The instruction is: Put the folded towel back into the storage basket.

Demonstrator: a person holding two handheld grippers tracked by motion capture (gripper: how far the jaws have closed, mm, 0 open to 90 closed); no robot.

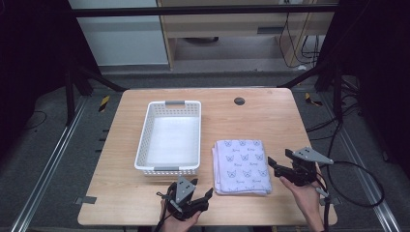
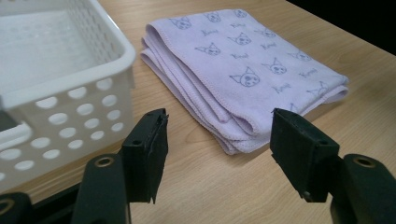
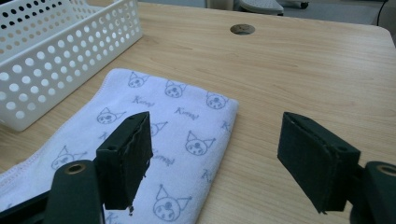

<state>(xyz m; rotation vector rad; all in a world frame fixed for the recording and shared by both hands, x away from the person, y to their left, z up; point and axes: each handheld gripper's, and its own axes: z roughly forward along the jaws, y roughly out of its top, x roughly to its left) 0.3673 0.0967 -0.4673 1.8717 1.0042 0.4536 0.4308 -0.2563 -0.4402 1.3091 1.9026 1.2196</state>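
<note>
Wood surface [image 1: 270, 121], light grain, round cable hole [image 1: 239, 101] near the far edge; dark floor and rails around it.

Towel [image 1: 241, 166]: folded, lilac with a cat-face print, lying flat on the surface right of centre, toward the near edge. Stacked fold edges face the left gripper; seen from there, the layers show along the towel's near-left side [image 2: 243, 79]. Nothing on top of it.

Basket [image 1: 143, 145]: white, perforated walls, grey handles, just left of the towel with a strip of bare wood between them. Looks empty inside.

Left gripper [image 1: 200, 191]: at the near edge, near the towel's near-left corner, aimed at it. Fingers [image 2: 147, 151] spread, nothing between them, not touching the towel. In its own view the towel corner sits framed between the two fingers, a little way ahead, with the basket wall [image 2: 70, 116] close on the left.

Right gripper [image 1: 279, 162]: just off the towel's right edge, held in the person's hand [image 1: 305, 195], pointing in toward the towel. Fingers [image 3: 126, 156] spread, empty. In its own view the left finger overlaps the towel [image 3: 187, 135], the right finger sits over bare wood. Contact with the cloth: cannot tell.
</note>
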